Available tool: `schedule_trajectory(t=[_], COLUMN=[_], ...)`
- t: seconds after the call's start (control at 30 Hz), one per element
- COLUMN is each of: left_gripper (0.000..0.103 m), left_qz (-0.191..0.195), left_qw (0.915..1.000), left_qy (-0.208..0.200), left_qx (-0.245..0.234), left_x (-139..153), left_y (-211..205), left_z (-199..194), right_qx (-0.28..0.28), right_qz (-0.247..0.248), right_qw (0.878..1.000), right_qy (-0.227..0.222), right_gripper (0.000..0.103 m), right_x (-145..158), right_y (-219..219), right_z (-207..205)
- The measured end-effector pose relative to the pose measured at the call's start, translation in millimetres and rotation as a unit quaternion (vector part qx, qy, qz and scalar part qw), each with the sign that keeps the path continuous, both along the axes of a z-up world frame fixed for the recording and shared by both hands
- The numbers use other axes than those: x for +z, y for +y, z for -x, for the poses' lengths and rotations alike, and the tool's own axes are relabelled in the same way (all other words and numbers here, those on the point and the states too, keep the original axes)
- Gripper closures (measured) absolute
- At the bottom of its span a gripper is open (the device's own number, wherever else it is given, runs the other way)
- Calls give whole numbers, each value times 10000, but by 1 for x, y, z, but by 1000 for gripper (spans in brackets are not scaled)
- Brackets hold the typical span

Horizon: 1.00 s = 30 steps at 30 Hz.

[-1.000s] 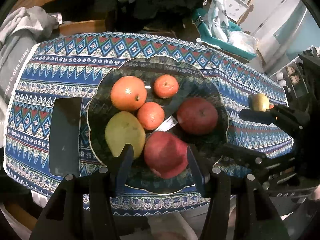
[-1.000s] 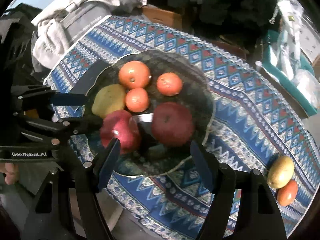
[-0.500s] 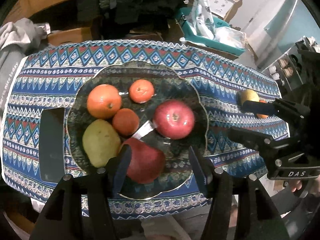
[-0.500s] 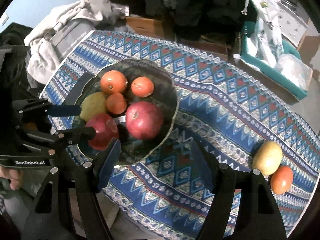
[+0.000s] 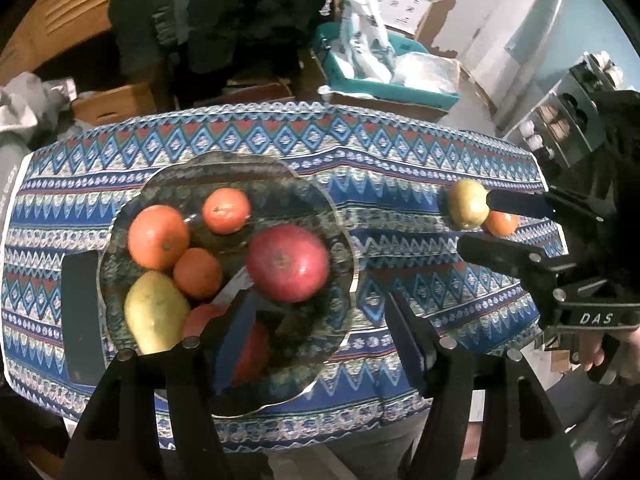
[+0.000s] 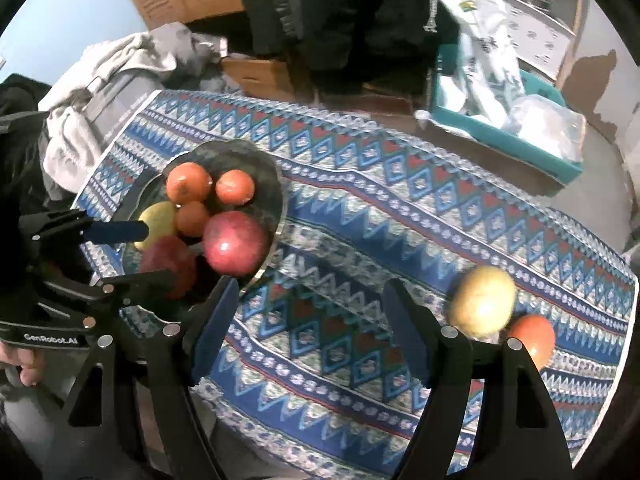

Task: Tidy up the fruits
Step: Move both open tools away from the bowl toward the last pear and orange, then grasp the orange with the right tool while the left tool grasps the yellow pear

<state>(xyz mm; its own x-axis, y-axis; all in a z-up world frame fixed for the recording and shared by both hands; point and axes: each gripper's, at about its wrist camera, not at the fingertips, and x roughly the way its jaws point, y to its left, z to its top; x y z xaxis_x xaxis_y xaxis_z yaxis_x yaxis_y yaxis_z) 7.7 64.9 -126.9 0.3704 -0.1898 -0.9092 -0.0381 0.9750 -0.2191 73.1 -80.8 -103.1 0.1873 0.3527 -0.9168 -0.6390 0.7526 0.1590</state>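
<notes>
At the far left of the patterned blue, red and white tablecloth (image 5: 400,152) lies a flat dark rectangular slab (image 5: 80,312), its right edge tucked just beside the dark scalloped glass plate (image 5: 340,236). The plate collects the sorted fruit, which sits bunched toward its left and middle, judging by how the pieces touch one another. Counted there: three round oranges, the biggest (image 5: 158,237) with two smaller ones, (image 5: 226,210) and (image 5: 197,273); one yellow-green pear-shaped fruit (image 5: 154,312); and two large red apples, one in the middle (image 5: 287,262) and one at the near rim (image 5: 248,340), partly hidden behind a finger.

The left gripper (image 5: 320,340) hovers over the plate's near edge, its fingers spread wide with nothing between them.

Further right, the right gripper (image 6: 308,328) hangs above bare cloth, fingers likewise apart and empty, probably heading for the fruit not yet gathered. Two pieces wait near the table's right end, touching: one round yellow-green fruit (image 6: 482,306) and one small orange-red fruit (image 6: 534,340).
</notes>
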Motion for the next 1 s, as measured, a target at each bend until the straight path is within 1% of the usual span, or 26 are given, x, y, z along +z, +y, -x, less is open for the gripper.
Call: schedule_trajectory(t=[0.27, 0.33, 0.6, 0.87, 0.93, 1.0], left_gripper=[33, 31, 30, 28, 28, 28], left_qz=[-8, -26, -47, -141, -148, -154], left_qw=[9995, 9993, 9980, 9965, 9962, 9959], left_qy=[-132, -169, -302, -334, -340, -347], left_qx=[-281, -328, -545, -750, -788, -823], left_x=[8, 10, 16, 14, 13, 13], left_y=[-35, -43, -75, -103, -110, -116], left_z=[-13, -16, -25, -39, -43, -48], right_qx=[-306, -403, -811, -1131, -1176, -1228], right_qz=[-8, -37, -25, -29, 55, 177], right_qw=[9994, 9991, 9965, 9933, 9927, 9917], right_qy=[-141, -150, -188, -218, -262, -330], right_gripper=[27, 27, 27, 24, 21, 20], right_x=[8, 9, 14, 17, 18, 18], right_y=[-41, -52, -98, -135, -143, -150], right_z=[-7, -9, -18, -31, -35, -39])
